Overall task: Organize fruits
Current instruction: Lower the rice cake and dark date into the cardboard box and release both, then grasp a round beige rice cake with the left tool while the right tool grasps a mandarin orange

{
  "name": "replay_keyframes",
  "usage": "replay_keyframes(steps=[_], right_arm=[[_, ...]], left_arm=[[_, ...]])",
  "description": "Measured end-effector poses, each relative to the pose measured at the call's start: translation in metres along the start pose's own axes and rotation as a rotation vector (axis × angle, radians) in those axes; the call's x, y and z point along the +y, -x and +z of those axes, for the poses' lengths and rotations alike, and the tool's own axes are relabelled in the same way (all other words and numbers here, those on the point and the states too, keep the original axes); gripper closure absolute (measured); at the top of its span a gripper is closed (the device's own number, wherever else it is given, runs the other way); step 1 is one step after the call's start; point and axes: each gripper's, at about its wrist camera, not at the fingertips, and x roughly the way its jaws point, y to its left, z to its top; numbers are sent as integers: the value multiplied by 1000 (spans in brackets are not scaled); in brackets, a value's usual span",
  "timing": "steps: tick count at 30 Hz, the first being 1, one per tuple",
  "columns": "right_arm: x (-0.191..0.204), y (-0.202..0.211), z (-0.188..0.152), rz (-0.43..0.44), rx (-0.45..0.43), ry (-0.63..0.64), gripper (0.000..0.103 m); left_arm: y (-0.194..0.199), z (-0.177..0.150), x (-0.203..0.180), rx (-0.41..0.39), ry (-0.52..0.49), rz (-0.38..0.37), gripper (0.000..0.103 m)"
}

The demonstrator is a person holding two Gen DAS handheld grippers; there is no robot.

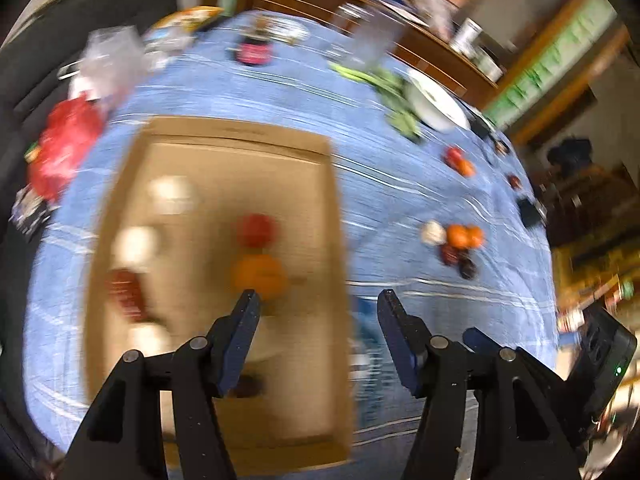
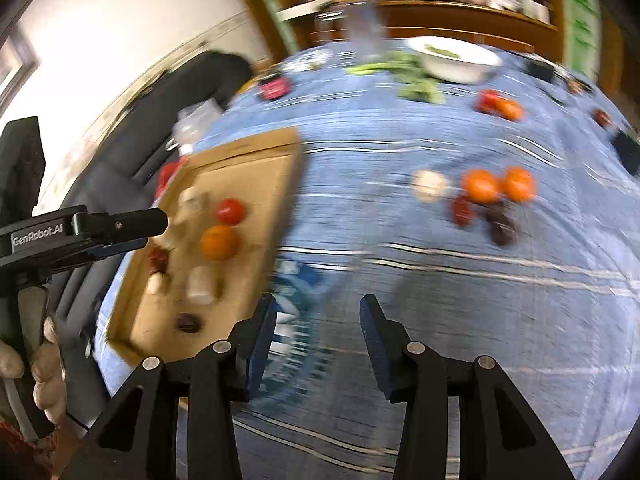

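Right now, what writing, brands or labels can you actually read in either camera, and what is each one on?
"GenRobot.AI": white lettering on the black body of the left gripper, seen from the right wrist camera.
Print on the blue tablecloth beside the cardboard tray: too blurred to read.
Green sign on the wall: too blurred to read.
Dark red jar at the table's far end: label unreadable.

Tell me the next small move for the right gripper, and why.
Probably carry the right gripper, open and empty, toward the loose cluster on the blue cloth: two oranges, a pale fruit and dark ones. The cardboard tray already holds an orange and a red fruit, so this cluster looks nearest to collect.
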Motion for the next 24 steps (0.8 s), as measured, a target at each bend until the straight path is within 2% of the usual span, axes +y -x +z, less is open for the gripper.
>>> replay_keyframes(steps=[3,9,16,24], right_arm=[[-29,13,-5,-30,-9,-55,56],[-75,26,-16,-56,3,-127,56],[-107,22,-14,-47,28,-129,56],[-158,25,19,-36,-15,-175,56]], left_arm=[[-22,-5,-42,47,-76,-33,43],[-52,-15,-92,99,-139,-65,43],[-69,-23,-108,119,-129,-45,43],[-80,-2,-112,62,-106,-11,43]])
